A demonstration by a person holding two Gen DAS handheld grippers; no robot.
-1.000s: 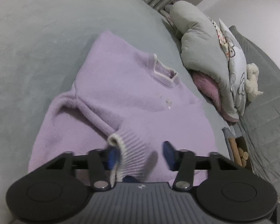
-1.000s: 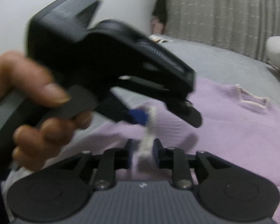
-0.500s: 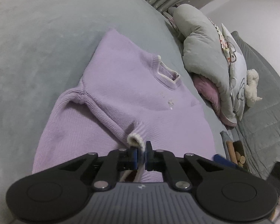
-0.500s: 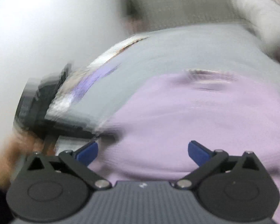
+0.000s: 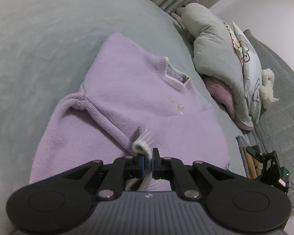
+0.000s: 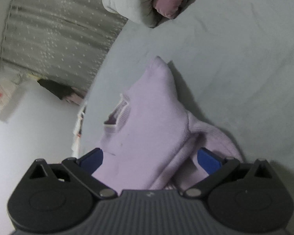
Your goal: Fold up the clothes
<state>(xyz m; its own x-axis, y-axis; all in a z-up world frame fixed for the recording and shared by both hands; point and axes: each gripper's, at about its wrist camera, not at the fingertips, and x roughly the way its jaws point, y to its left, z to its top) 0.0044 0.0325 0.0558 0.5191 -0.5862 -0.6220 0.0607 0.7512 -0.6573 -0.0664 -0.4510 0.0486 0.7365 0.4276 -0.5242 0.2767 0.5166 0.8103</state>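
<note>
— Jaws on the left gripper (image 5: pixel 147 163)?
— Pinching the cream sleeve cuff (image 5: pixel 140 148) of the lilac sweater (image 5: pixel 131 90), which lies on the grey bed (image 5: pixel 39 45).
— And the right gripper (image 6: pixel 150 159)?
— Spread wide over the sweater; pillows (image 5: pixel 221 58) at two o'clock.

Grey quilt (image 5: pixel 215 45), pink pillow (image 5: pixel 221 96) and white plush toy (image 5: pixel 267 86) beside starred curtain (image 6: pixel 54 29).

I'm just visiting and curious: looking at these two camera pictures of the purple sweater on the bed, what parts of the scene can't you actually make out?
- Sweater hem: left wrist view, hidden behind the left gripper, shut on the cuff.
- Sweater's lower part: right wrist view, covered by the open right gripper.
- Box contents: left wrist view, too small, partly blocked by a black device.
- Chest motif: too small to read.
</note>
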